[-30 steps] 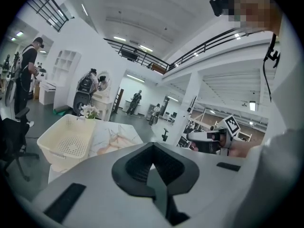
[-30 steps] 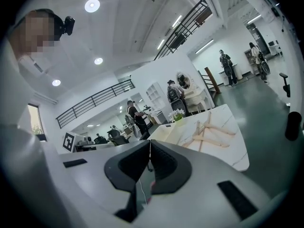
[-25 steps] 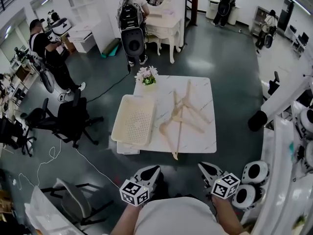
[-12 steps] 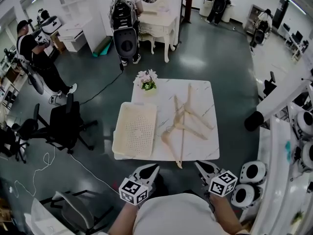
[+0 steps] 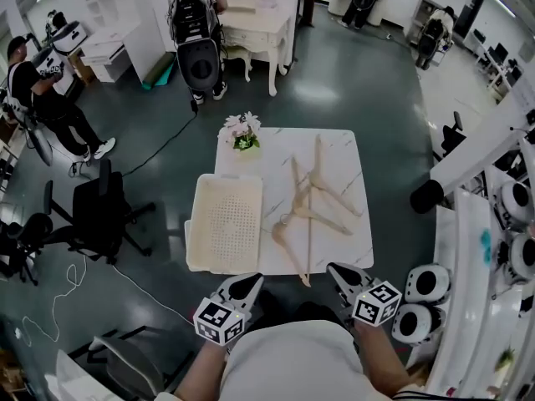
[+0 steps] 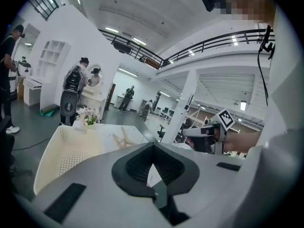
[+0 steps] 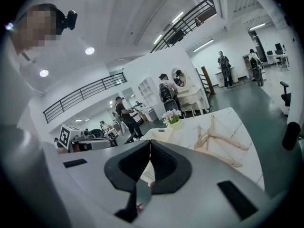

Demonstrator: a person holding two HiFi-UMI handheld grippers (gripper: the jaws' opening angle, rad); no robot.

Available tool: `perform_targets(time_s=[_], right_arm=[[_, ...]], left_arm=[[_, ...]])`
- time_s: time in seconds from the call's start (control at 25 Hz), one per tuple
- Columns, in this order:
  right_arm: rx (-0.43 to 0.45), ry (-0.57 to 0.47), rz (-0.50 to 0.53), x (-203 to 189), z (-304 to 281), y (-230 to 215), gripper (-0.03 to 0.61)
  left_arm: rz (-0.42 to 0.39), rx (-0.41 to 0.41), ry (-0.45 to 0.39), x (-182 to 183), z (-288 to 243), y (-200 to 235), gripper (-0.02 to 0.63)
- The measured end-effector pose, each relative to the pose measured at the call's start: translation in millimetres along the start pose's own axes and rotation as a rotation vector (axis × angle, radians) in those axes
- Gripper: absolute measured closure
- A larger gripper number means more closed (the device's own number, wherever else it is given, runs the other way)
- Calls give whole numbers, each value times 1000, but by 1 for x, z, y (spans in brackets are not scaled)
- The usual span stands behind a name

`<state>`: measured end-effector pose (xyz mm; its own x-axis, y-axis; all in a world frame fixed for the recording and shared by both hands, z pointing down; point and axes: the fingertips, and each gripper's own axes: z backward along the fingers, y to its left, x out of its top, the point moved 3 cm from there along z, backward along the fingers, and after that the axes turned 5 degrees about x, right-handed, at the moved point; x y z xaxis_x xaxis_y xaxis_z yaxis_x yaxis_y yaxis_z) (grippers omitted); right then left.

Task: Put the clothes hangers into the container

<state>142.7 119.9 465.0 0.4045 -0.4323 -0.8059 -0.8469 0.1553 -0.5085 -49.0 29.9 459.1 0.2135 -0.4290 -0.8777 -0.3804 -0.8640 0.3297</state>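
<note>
Approach stage, I'd say: left gripper (image 5: 241,288) and right gripper (image 5: 343,277), jaws clenched empty, must next open over the hangers (image 5: 307,212) right of the container (image 5: 201,224).

No legible words, numbers or brand marks anywhere. Only black-and-white square code patterns without letters or digits, printed on the left marker cube (image 5: 219,322) behind the left gripper (image 5: 242,286) and on the right marker cube (image 5: 376,304) behind the right gripper (image 5: 342,273), both just off the near edge of the bench (image 5: 344,164).
</note>
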Motion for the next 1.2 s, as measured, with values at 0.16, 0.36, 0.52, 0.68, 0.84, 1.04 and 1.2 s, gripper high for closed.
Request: perform_targets(time_s=[0.16,0.36,0.52,0.68,0.84,1.04,1.2], right_arm=[[6,-2,-1,7,-8,-8,558],[55,8,-4,16,-17,-20,560],[93,49,20,25,-25,-38,560],[131,90,44,39,-32,-61,560],[156,131,71,44,-42,-86,558],[174,198,84,45,-59,-121,558],[195,265,99,40,-75,-146,557]], left_arm=[[4,-5,15,0,-11,4,606],[5,13,22,3,-27,6,606],[15,50,0,9,-44,8,606],[32,89,-26,14,-63,6,606],[44,133,-28,12,-79,6,606],[87,202,-21,6,-92,10,606],[120,246,-7,-2,-100,13,606]])
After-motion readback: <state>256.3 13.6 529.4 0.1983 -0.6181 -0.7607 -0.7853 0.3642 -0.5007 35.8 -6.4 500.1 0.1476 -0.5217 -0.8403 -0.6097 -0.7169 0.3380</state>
